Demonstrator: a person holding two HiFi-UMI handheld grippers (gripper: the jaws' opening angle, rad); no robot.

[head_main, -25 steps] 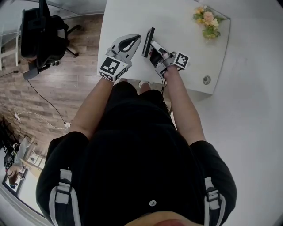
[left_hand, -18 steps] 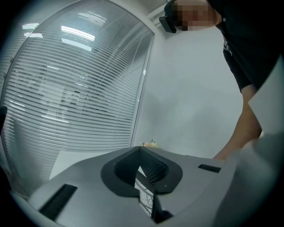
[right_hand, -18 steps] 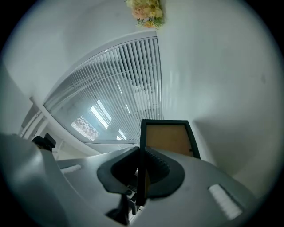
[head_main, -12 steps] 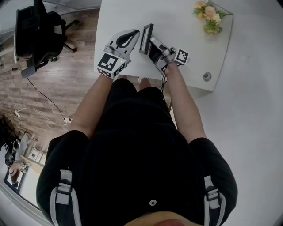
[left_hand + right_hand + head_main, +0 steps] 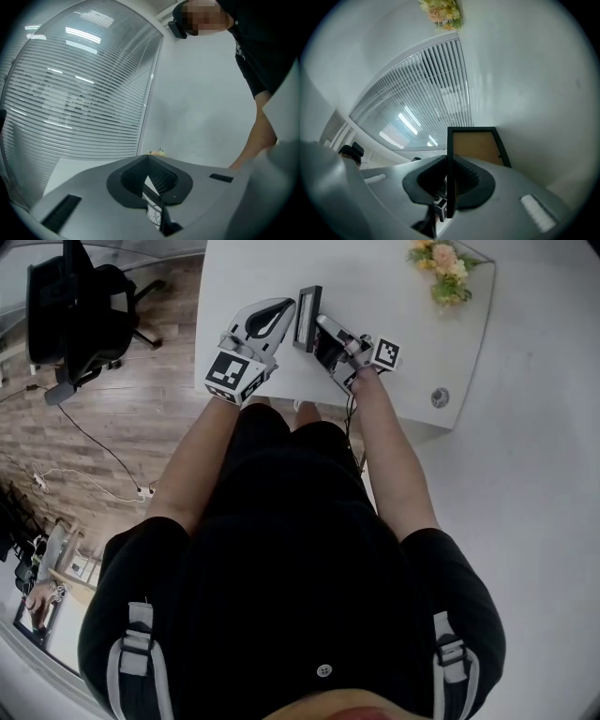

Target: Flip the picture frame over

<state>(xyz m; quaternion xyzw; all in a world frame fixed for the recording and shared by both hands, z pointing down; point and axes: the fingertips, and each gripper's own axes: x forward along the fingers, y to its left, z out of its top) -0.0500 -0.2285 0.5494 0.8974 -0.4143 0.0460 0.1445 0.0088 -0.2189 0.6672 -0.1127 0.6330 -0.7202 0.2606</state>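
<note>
The black picture frame (image 5: 307, 317) stands on edge on the white table (image 5: 244, 277), near its front edge. My right gripper (image 5: 323, 330) is shut on the frame's near edge. In the right gripper view the frame (image 5: 476, 145) rises from between the pads, brown backing showing, with the right gripper (image 5: 449, 187) clamped on its black rim. My left gripper (image 5: 286, 307) lies just left of the frame, shut with nothing in it. In the left gripper view, the left gripper (image 5: 151, 187) leaves only a thin slit, with a patterned sliver showing behind it.
A bunch of flowers (image 5: 441, 273) sits at the table's far right corner, also high in the right gripper view as the flowers (image 5: 440, 11). A round cable port (image 5: 441, 397) is at the table's near right. An office chair (image 5: 75, 306) and floor cables (image 5: 103, 465) lie left.
The right gripper has rolled slightly with the frame, which now stands a little more upright. The left gripper has stayed beside it.
</note>
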